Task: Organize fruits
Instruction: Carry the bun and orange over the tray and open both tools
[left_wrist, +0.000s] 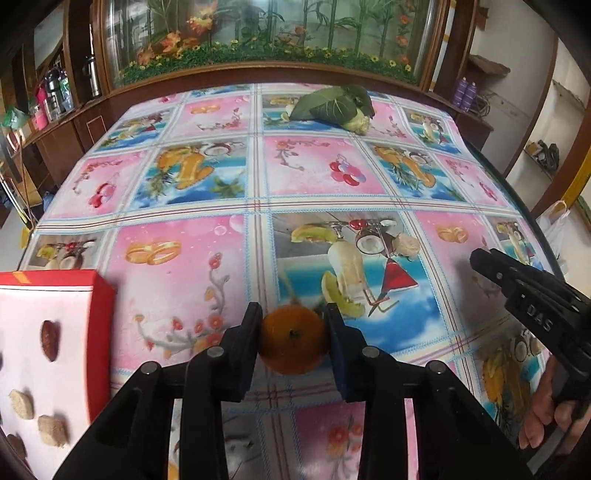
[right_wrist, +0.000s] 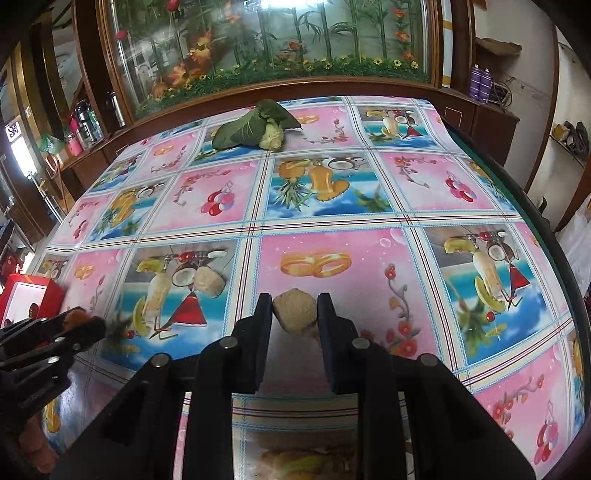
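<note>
In the left wrist view my left gripper (left_wrist: 293, 310) is shut on an orange (left_wrist: 291, 343), stem end facing the camera, just over the tablecloth. A red box (left_wrist: 99, 314) with a white inside lies at the left; it holds red dates (left_wrist: 50, 339) and beige lumps (left_wrist: 22, 404). In the right wrist view my right gripper (right_wrist: 294, 299) is shut on a rough beige lump (right_wrist: 295, 312). A second beige lump (right_wrist: 209, 282) lies on the cloth to its left. The left gripper (right_wrist: 98, 326) shows at the left edge with the orange (right_wrist: 75, 316).
A patterned cloth covers the table (left_wrist: 314, 173). A leafy cauliflower (left_wrist: 334, 105) lies at the far side. The right gripper (left_wrist: 480, 258) and a hand (left_wrist: 543, 421) reach in from the right. The table's right edge (right_wrist: 546, 236) drops off. A glass cabinet (left_wrist: 258, 33) stands behind.
</note>
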